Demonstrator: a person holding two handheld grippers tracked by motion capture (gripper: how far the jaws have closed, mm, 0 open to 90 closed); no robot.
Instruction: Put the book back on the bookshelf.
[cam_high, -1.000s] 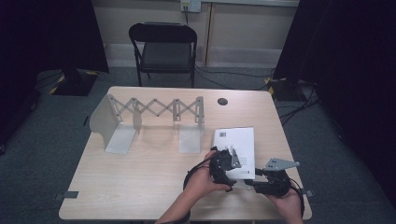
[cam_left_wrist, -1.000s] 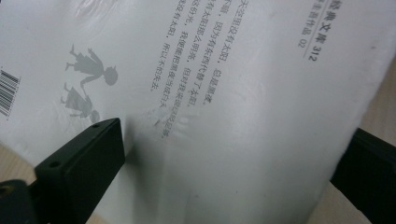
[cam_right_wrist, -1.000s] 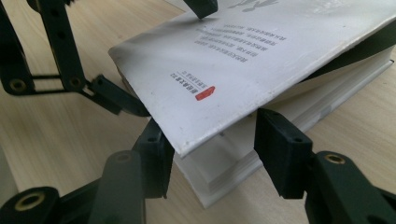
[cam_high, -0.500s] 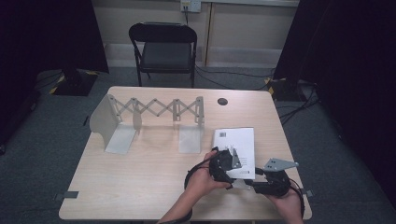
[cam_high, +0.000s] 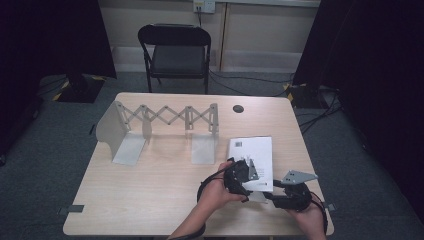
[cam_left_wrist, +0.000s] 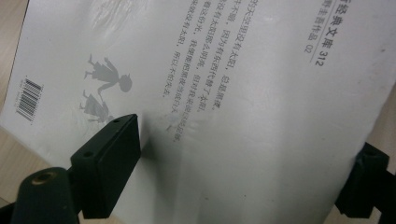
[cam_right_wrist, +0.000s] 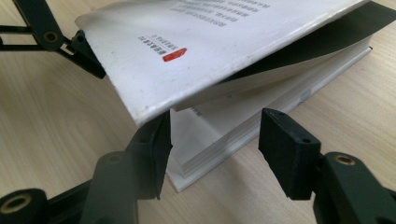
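Observation:
A white paperback book (cam_high: 252, 150) lies at the table's right side. Its back cover (cam_right_wrist: 210, 46) is raised off the page block (cam_right_wrist: 219, 140). My left gripper (cam_high: 252, 175) is at the book's near left. In the left gripper view, the left gripper (cam_left_wrist: 247, 135) has one jaw over the printed cover (cam_left_wrist: 261, 70) and the other behind its edge. Its jaws have just been closing but still stand wide and do not clamp the cover. My right gripper (cam_right_wrist: 215, 119) straddles the near corner. One jaw is under the lifted cover and a gap shows at the other. Its jaws have just been opening.
A white folding accordion book rack (cam_high: 165, 117) stands at the back left of the wooden table (cam_high: 150, 200). A small black round cap (cam_high: 238, 108) sits near the far edge. A black chair (cam_high: 175, 50) stands beyond the table, and cables run across the floor.

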